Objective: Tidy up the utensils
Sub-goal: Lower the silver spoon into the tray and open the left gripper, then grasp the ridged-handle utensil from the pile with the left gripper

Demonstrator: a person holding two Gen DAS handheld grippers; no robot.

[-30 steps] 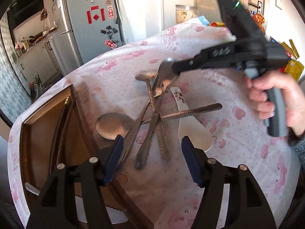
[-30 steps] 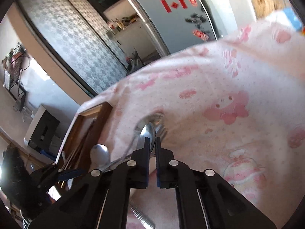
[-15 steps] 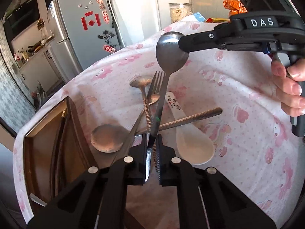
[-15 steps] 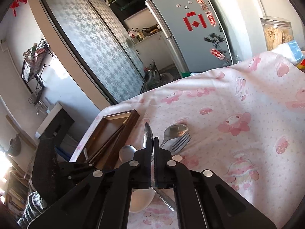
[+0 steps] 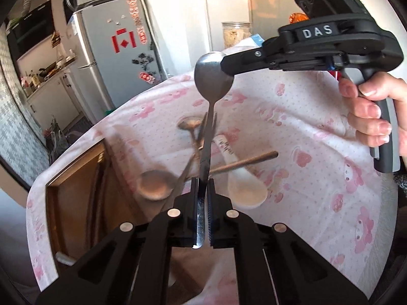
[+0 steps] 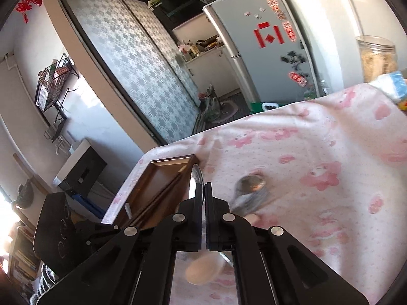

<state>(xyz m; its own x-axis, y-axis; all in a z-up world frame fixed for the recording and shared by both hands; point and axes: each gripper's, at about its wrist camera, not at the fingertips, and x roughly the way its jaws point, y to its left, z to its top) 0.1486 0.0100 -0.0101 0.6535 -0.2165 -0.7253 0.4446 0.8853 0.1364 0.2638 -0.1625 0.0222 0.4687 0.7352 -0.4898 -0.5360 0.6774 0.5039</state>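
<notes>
Spoon point(image 5: 213, 75), metal, is held clear of the bench at both ends: the left tongs point(image 5: 202, 218) are clamped on its handle end, and the right tongs point(image 5: 226, 64) pinch its bowl from the side, gripped in a person's hand point(image 5: 374, 117). In the right wrist view the same bowl shows edge-on between the closed right tongs point(image 6: 202, 203). Progress appears early. Still lying on the bench, in a crossed heap below the lifted spoon, are a second metal spoon point(image 5: 154, 184), a small spoon point(image 5: 190, 124), a white ceramic spoon point(image 5: 245, 184) and a ridged metal handle point(image 5: 244, 162); a fork seems to lie among them, blurred. Wooden tray point(image 5: 73, 198) sits at the bench edge just beside the heap; only one small pale item is visible near its close end, so most sorting seems outstanding. Bench is covered with a pink cartoon-print cloth point(image 5: 318, 137). Beyond it stand a silver fridge point(image 5: 112, 58) with red stickers, a clear jar point(image 5: 236, 34), kitchen counters, and a patterned sliding door point(image 6: 132, 61).
</notes>
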